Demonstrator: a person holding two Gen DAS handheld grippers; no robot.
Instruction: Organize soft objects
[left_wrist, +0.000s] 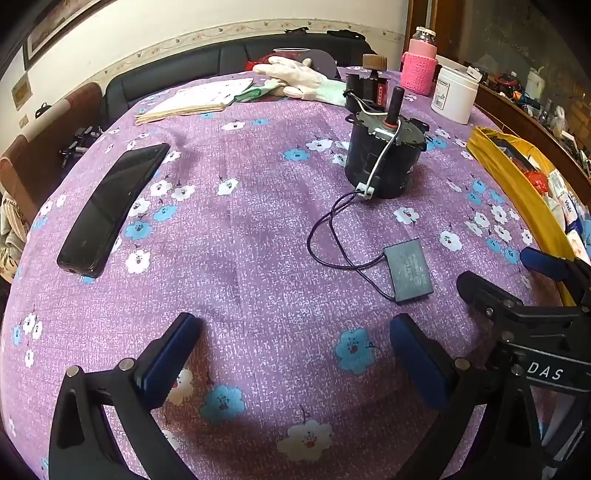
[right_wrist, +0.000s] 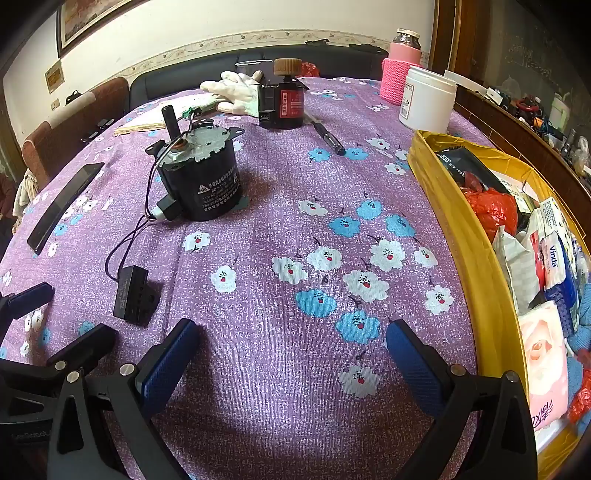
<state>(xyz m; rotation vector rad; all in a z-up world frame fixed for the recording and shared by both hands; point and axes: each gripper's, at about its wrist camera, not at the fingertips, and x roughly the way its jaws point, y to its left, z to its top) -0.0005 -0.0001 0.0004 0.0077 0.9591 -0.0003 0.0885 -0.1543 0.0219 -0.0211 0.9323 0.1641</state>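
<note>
A white cloth glove (left_wrist: 295, 79) lies at the far side of the purple flowered tablecloth (left_wrist: 258, 229); it also shows in the right wrist view (right_wrist: 236, 90). A yellow box (right_wrist: 476, 258) at the right holds tissue packs (right_wrist: 546, 354), red plastic bags and blue cloth; its rim shows in the left wrist view (left_wrist: 517, 192). My left gripper (left_wrist: 295, 350) is open and empty above bare cloth. My right gripper (right_wrist: 291, 354) is open and empty beside the yellow box; it appears in the left wrist view (left_wrist: 517, 280).
A black motor (left_wrist: 384, 155) with a wired capacitor (left_wrist: 408, 269) stands mid-table. A black phone (left_wrist: 110, 210) lies at the left. A folded fan (left_wrist: 192, 103), a red-black box (right_wrist: 282, 105), a pen (right_wrist: 328, 138), a white jar (right_wrist: 428, 99) and a pink-sleeved bottle (right_wrist: 400, 70) stand at the back.
</note>
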